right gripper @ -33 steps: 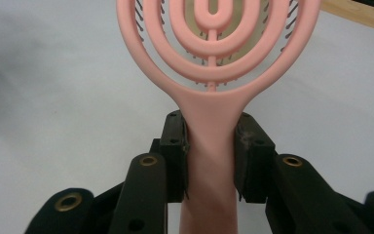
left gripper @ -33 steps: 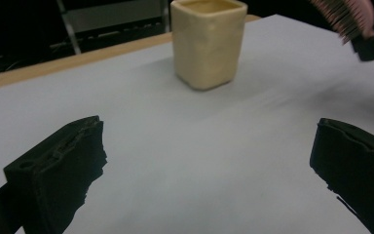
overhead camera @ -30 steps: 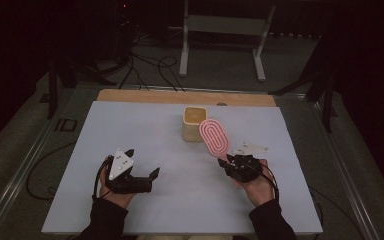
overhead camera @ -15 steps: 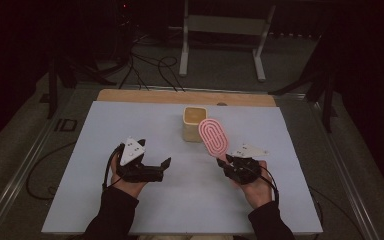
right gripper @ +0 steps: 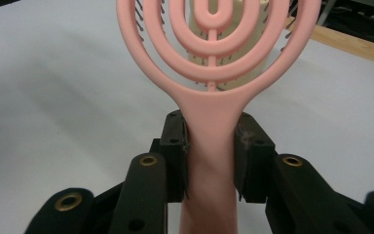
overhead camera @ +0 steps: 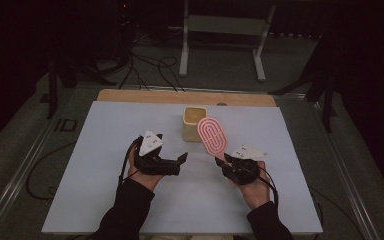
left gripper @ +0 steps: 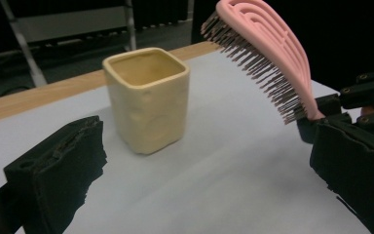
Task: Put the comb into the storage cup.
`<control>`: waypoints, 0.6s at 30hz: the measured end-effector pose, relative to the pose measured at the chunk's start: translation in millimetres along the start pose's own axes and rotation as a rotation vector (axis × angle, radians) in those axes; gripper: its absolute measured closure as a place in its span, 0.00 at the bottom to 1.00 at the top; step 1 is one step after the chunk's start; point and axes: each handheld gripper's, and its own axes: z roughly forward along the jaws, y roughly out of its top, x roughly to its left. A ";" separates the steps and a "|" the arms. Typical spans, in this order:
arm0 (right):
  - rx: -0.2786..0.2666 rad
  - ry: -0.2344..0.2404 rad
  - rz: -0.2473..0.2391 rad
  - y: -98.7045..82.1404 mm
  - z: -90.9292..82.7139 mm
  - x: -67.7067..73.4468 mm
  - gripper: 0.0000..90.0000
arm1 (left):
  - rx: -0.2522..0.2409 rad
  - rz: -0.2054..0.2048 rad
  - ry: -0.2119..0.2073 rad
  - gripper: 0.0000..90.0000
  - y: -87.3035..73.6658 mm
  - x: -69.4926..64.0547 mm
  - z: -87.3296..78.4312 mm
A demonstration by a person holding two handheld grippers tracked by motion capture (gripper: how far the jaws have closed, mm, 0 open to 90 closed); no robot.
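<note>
Right gripper is clamped on the handle of the pink hairbrush; in the right gripper view both black jaws press flat against the handle just below the brush head, so the hold looks firm and centred. Brush is lifted clear of the table, head tilted up and forward, bristles facing toward the cream square cup.

Left gripper is spread wide with nothing between its jaws; in the left gripper view the cup stands upright between and beyond them, and the brush hangs in the air to the right of it, bristles down and left.

Positions:
- Cup: upright on the grey table, near the far wooden edge strip, apparently empty.
- Brush: airborne, just beside and above the cup's right side, not touching it as far as I can tell.
- Left gripper: near the cup, not in contact.

Progress, as a judgement: pick-up of the brush is done. Work in hand appears to be standing the brush in the cup. Left to do: bring the brush over the opening, orient it (handle or head down, unclear which), lower and release. Left gripper may be placed to steady the cup; not yet engaged.
</note>
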 end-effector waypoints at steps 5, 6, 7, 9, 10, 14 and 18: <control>-0.019 -0.005 -0.002 0.2 -1.2 0.0 0.77 | 0.009 -0.001 -0.023 0.00 5.4 -6.6 12.6; -0.019 -0.005 -0.002 0.2 -1.2 0.0 0.77 | 0.009 -0.001 -0.023 0.00 5.4 -6.6 12.6; -0.023 -0.002 0.008 0.3 -1.8 0.1 0.77 | 0.011 0.002 -0.027 0.00 6.4 -8.3 14.6; -0.028 0.003 0.013 0.3 -2.0 -0.1 0.77 | 0.013 0.007 -0.032 0.00 8.6 -11.7 18.6; -0.031 -0.001 0.015 0.0 -2.2 0.9 0.77 | 0.013 0.007 -0.037 0.00 9.5 -13.1 20.5; -0.036 -0.009 0.000 -0.4 -2.0 1.8 0.77 | 0.015 0.009 -0.052 0.00 12.4 -19.4 28.2; -0.042 -0.006 0.012 -0.2 -2.0 2.4 0.77 | 0.023 0.010 -0.065 0.00 14.3 -25.0 35.4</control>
